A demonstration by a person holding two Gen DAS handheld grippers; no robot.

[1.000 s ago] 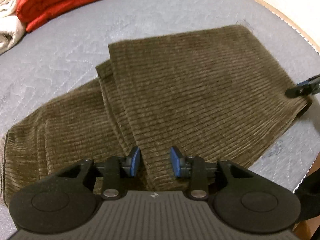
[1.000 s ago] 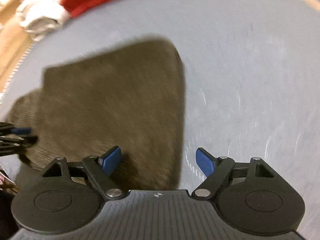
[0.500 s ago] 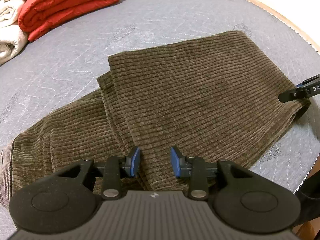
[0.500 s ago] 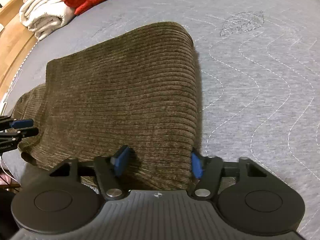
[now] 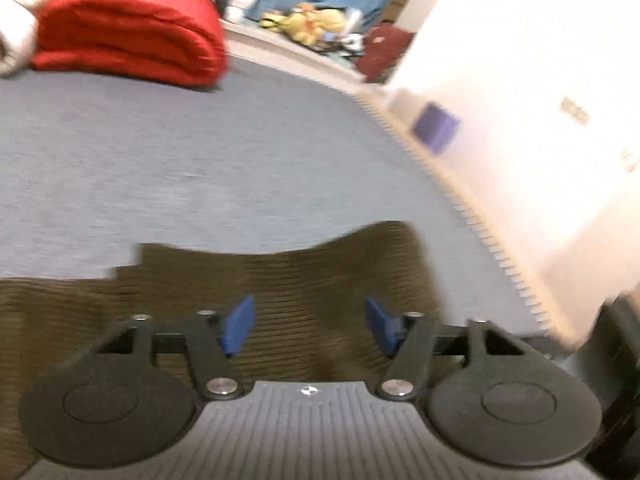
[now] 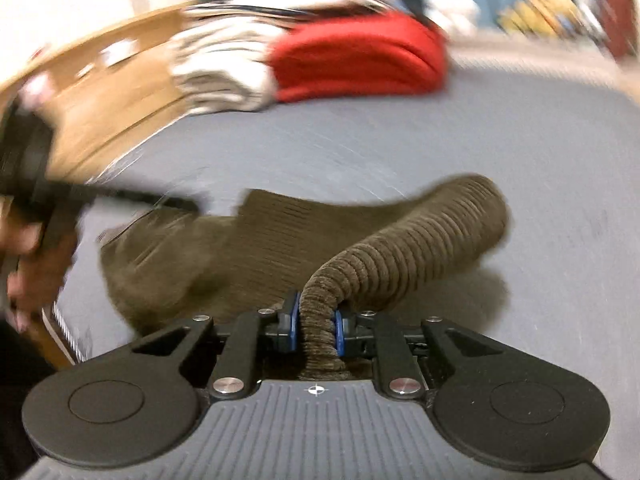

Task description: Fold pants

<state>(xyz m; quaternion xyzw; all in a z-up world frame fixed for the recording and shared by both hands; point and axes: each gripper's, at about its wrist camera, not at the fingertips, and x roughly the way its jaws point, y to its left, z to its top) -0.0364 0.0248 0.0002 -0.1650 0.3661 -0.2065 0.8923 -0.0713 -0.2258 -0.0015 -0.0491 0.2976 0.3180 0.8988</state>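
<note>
The brown corduroy pants (image 5: 288, 280) lie partly folded on the grey mattress (image 5: 200, 168). My left gripper (image 5: 306, 326) is open, its blue pads wide apart just above the pants, holding nothing. My right gripper (image 6: 316, 328) is shut on a bunched edge of the pants (image 6: 400, 248) and lifts it off the mattress, so the cloth arcs up in a roll. The left gripper also shows at the left edge of the right wrist view (image 6: 120, 198), held by a hand. Both views are blurred.
A folded red blanket (image 5: 128, 36) and pale folded towels (image 6: 224, 68) sit at the far end of the mattress. The stitched mattress edge (image 5: 472, 208) runs along the right, with a white wall beyond. A wooden bed frame (image 6: 104, 100) lies on the left.
My right gripper has closed on the pants' edge and lifted it. My left gripper has opened wider and tilted up, now facing across the bed.
</note>
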